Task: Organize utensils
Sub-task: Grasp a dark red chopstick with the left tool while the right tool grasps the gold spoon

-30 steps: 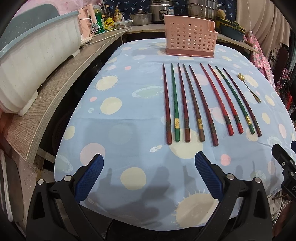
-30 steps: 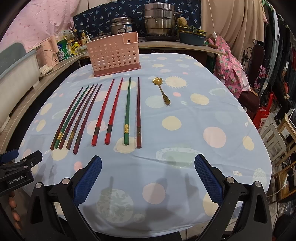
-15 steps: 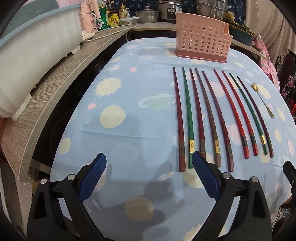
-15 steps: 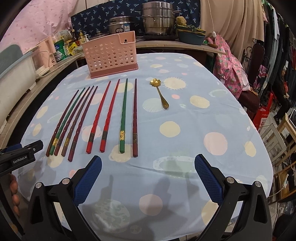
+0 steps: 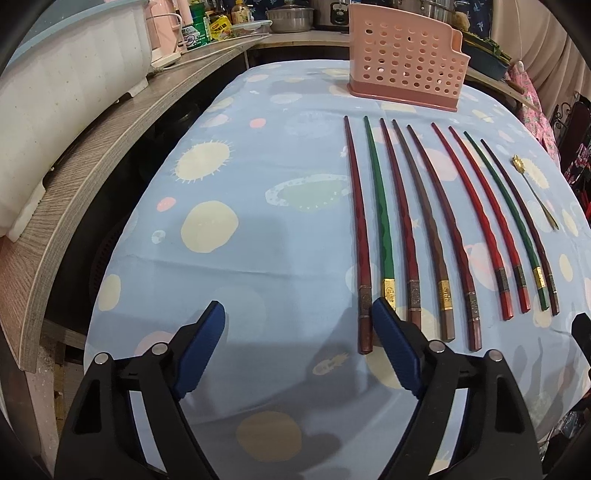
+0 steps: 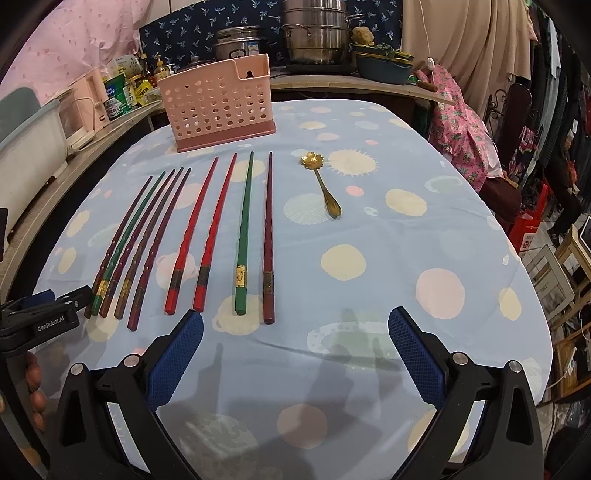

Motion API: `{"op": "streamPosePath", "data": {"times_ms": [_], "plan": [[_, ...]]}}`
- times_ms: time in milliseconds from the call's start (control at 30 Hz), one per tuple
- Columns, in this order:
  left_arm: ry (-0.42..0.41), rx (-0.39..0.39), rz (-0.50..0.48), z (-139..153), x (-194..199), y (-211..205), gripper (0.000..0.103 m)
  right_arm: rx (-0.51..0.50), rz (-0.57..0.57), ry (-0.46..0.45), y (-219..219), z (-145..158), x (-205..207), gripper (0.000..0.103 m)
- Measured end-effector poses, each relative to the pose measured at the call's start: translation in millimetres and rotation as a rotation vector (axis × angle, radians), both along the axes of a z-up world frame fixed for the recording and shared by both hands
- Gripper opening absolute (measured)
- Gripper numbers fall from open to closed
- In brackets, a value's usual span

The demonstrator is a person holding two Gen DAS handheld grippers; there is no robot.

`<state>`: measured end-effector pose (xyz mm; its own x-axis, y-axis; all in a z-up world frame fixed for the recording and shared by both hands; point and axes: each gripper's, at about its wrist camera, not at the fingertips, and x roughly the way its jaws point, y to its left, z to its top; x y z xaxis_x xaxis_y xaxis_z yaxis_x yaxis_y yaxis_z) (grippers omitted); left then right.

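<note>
Several red, green and brown chopsticks (image 5: pixel 417 229) lie side by side on the blue spotted tablecloth (image 5: pixel 258 229), also in the right wrist view (image 6: pixel 207 236). A gold flower spoon (image 6: pixel 325 188) lies to their right; it also shows in the left wrist view (image 5: pixel 532 188). A pink perforated utensil holder (image 5: pixel 406 62) stands at the far side, also in the right wrist view (image 6: pixel 218 103). My left gripper (image 5: pixel 297 325) is open and empty, its right finger beside the leftmost chopstick's near end. My right gripper (image 6: pixel 295 332) is open and empty, just before the chopsticks' near ends.
A wooden counter (image 5: pixel 92 155) runs along the left with a white tub (image 5: pixel 55 96), bottles and jars. Steel pots (image 6: pixel 314 33) stand on the far counter. Chairs and pink cloth (image 6: pixel 465 125) are at the table's right.
My left gripper has moved forward and lower toward the leftmost chopsticks' near ends. My right gripper has moved forward toward the rightmost chopsticks. Both stay open.
</note>
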<state>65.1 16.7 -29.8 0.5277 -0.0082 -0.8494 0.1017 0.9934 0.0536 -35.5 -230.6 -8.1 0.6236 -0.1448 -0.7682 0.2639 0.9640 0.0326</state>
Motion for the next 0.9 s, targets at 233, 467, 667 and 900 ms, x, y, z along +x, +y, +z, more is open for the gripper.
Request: {"op": "streamPosePath", "data": {"times_ms": [233,467,667,900], "plan": [[0.014,-0.034,-0.019,0,2,-1,0.062,-0.014,-0.015,0.002,-8,-3,8,0.096],[0.036,-0.041,-0.017,-3,10,-2,0.052,-0.012,-0.069,-0.014,-36,-3,27,0.096],[0.038,-0.043,-0.016,-3,14,-3,0.05,0.006,-0.098,-0.026,-58,-2,50,0.089],[0.049,-0.052,-0.021,-2,16,-7,0.036,0.011,-0.103,-0.013,-72,-10,78,0.073]]}}
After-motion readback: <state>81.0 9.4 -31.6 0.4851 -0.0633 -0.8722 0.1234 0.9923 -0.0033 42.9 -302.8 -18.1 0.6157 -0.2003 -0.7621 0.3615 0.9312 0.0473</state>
